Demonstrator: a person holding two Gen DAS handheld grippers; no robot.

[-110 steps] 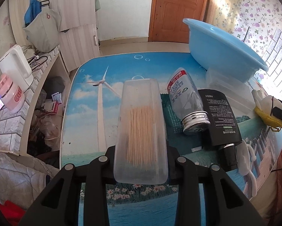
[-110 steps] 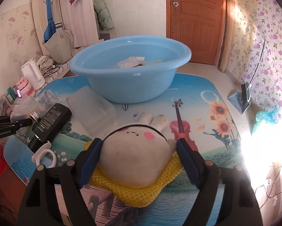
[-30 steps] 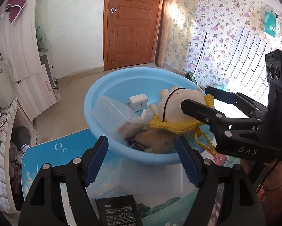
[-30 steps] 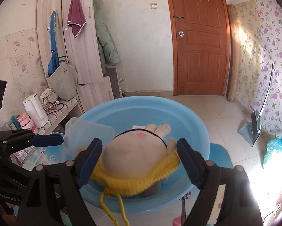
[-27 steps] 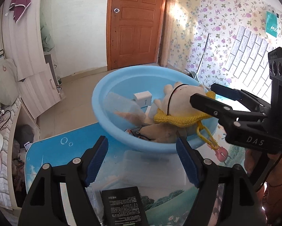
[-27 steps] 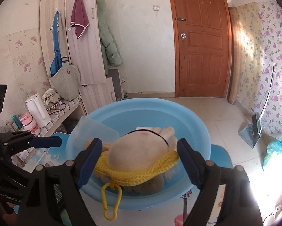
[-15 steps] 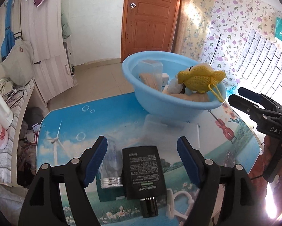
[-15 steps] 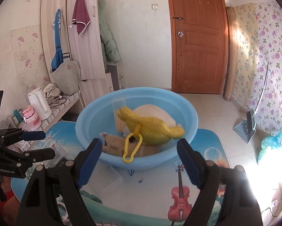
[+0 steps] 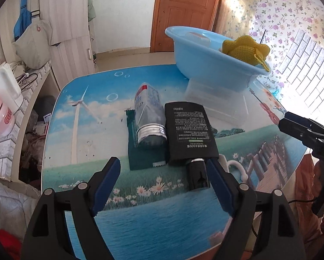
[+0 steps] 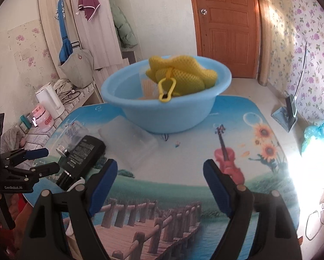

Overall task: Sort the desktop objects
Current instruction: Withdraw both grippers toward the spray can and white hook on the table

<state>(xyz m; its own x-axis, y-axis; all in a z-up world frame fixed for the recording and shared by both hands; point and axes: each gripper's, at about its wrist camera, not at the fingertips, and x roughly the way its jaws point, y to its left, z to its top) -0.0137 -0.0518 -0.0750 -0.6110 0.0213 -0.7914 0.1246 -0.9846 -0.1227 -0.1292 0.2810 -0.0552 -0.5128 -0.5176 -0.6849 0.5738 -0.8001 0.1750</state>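
Black tube [image 9: 190,133] and bottle [image 9: 148,117] lie before the opening, empty left gripper [image 9: 163,184]; right gripper [image 10: 159,183] is spread, empty; basin [image 10: 172,117] hides its contents.

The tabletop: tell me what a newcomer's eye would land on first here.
First the blue basin at the far end of the table, with a bright yellow mesh bundle heaped in it. Next, the black tube lying beside a clear bottle near the middle, both caps toward the camera. The left hand-held gripper is opening with nothing between its jaws.
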